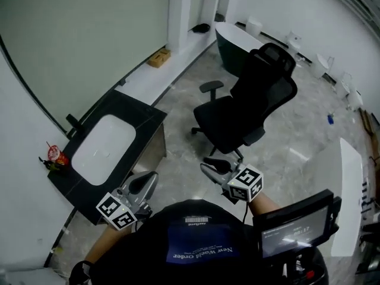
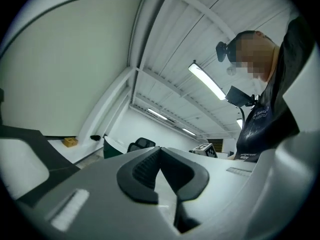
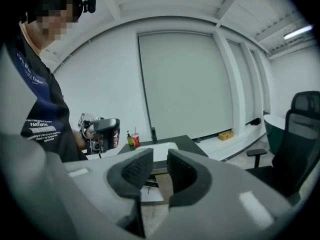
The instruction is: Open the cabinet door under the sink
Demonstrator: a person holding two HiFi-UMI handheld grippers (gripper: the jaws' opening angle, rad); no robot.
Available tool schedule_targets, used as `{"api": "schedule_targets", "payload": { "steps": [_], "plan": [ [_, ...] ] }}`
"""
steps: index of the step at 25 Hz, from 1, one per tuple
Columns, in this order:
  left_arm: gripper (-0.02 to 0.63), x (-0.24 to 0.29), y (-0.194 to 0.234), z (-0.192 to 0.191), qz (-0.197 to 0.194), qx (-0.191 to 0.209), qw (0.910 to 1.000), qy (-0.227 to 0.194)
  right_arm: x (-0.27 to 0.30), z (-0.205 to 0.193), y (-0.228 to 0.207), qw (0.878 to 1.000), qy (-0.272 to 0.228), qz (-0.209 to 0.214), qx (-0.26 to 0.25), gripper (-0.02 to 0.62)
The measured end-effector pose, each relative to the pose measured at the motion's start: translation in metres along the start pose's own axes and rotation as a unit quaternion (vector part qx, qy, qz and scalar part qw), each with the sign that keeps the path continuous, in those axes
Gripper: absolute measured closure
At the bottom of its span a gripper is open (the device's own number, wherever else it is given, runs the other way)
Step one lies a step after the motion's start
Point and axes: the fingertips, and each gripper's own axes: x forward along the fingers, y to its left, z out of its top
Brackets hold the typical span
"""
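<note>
Left gripper [image 2: 160, 150] is clenched, empty; right gripper [image 3: 160, 159] is released, empty. White rectangular sink [image 1: 104, 147] lies ahead of them.

Two hand-held grippers, carried low and close in front of the torso.

Left gripper [image 1: 148, 180]: jaws closed pad to pad, nothing between them; left marker cube [image 1: 116, 211] sits at its rear, left forearm [image 1: 102, 247] runs back to the body. Right gripper [image 1: 206, 167]: jaws stand a narrow gap apart and are empty; right marker cube [image 1: 245, 184] sits behind them, right forearm [image 1: 268, 204] is bent in at the side. The tips of the two angle slightly toward each other.
</note>
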Motion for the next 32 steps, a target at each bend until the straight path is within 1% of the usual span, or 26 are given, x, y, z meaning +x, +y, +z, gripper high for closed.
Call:
{"api": "schedule_targets", "payload": {
  "steps": [2,4,7,10,12,15,19,23,27,30,32],
  "plan": [
    [0.606,-0.017,0.015,0.009,0.043,0.006,0.999,-0.01,0.029,0.011,-0.002,0.999,-0.001,0.037,-0.005,0.503],
    [0.606,-0.032,0.027,0.015,0.085,0.011,0.9962,-0.017,0.055,0.021,-0.001,0.997,-0.004,0.075,-0.011,0.503],
    [0.606,-0.046,0.04,0.022,0.143,0.02,0.9892,-0.026,0.088,0.034,0.001,0.991,-0.01,0.135,-0.015,0.503],
    [0.606,-0.053,0.054,0.03,0.192,0.037,0.98,-0.039,0.123,0.043,-0.001,0.981,-0.012,0.191,-0.016,0.503],
    [0.606,-0.056,0.067,0.034,0.224,0.047,0.9721,-0.049,0.149,0.046,-0.006,0.974,-0.01,0.225,-0.019,0.503],
    [0.606,-0.054,0.09,0.043,0.274,0.055,0.9579,-0.065,0.184,0.055,-0.023,0.963,-0.003,0.27,-0.02,0.508],
    [0.606,-0.035,0.119,0.058,0.323,0.059,0.9406,-0.087,0.228,0.082,-0.049,0.947,0.006,0.321,-0.024,0.558],
    [0.606,-0.021,0.143,0.07,0.368,0.063,0.9206,-0.113,0.27,0.102,-0.06,0.926,0.012,0.375,-0.037,0.589],
    [0.606,-0.026,0.155,0.072,0.41,0.068,0.9031,-0.109,0.306,0.109,-0.051,0.908,0.027,0.416,-0.03,0.592],
    [0.606,-0.05,0.161,0.079,0.436,0.068,0.8897,-0.116,0.331,0.115,-0.029,0.899,0.036,0.437,-0.017,0.594],
    [0.606,-0.073,0.164,0.083,0.449,0.072,0.8823,-0.123,0.347,0.118,-0.011,0.894,0.037,0.446,-0.015,0.594]
  ]
}}
